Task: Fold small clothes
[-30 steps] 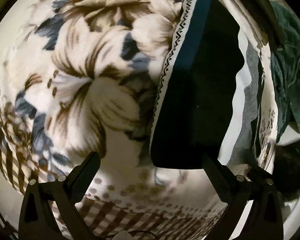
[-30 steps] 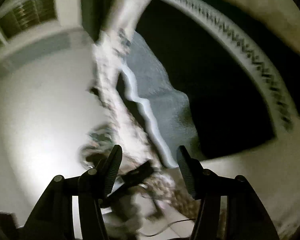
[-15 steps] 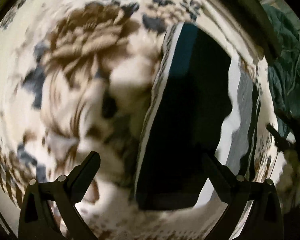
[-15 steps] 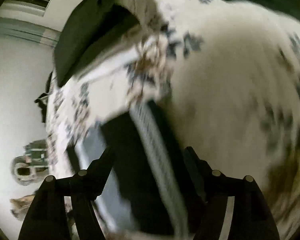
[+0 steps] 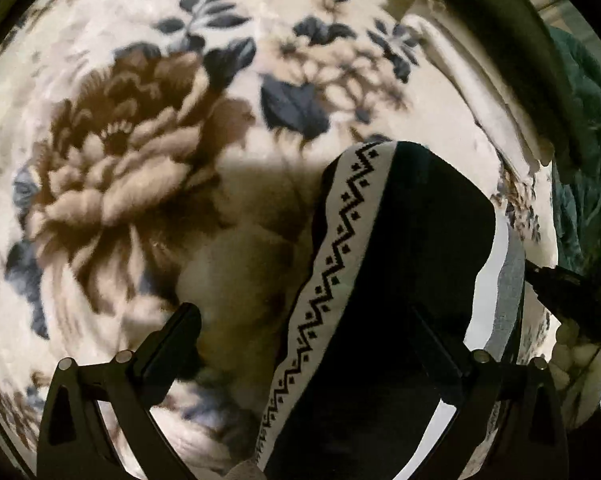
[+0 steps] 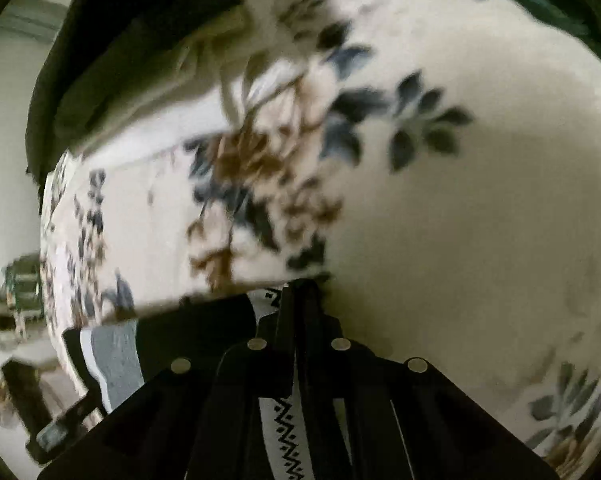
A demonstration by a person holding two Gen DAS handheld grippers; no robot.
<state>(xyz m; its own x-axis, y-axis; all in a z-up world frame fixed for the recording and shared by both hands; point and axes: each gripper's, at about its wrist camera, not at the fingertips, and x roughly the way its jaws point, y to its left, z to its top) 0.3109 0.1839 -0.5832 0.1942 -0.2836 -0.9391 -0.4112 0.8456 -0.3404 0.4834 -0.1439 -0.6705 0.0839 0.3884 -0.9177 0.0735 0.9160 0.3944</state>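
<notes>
A dark garment [image 5: 412, 280] with a white zigzag-patterned waistband [image 5: 340, 264] lies on a floral blanket [image 5: 132, 168]. A grey and white piece [image 5: 508, 292] shows at its right side. My left gripper [image 5: 306, 344] hangs open just above it, and the waistband runs between its two fingers without touching them. In the right wrist view my right gripper [image 6: 298, 300] is shut, with the waistband [image 6: 284, 436] pinched between its fingers. The dark cloth [image 6: 196, 328] and the grey piece [image 6: 116, 356] spread out to its left.
The floral blanket [image 6: 460, 220] covers a bed. Dark green cloth [image 5: 584, 152] is heaped at the far right edge. A dark padded bar [image 6: 112, 52] borders the bed. Beyond the edge lies pale floor [image 6: 4, 160] with small objects [image 6: 16, 292].
The right gripper swung from the bed's edge over the blanket and shut on the waistband. The left gripper slid along the blanket and stayed open. The garment now sits lower between its fingers.
</notes>
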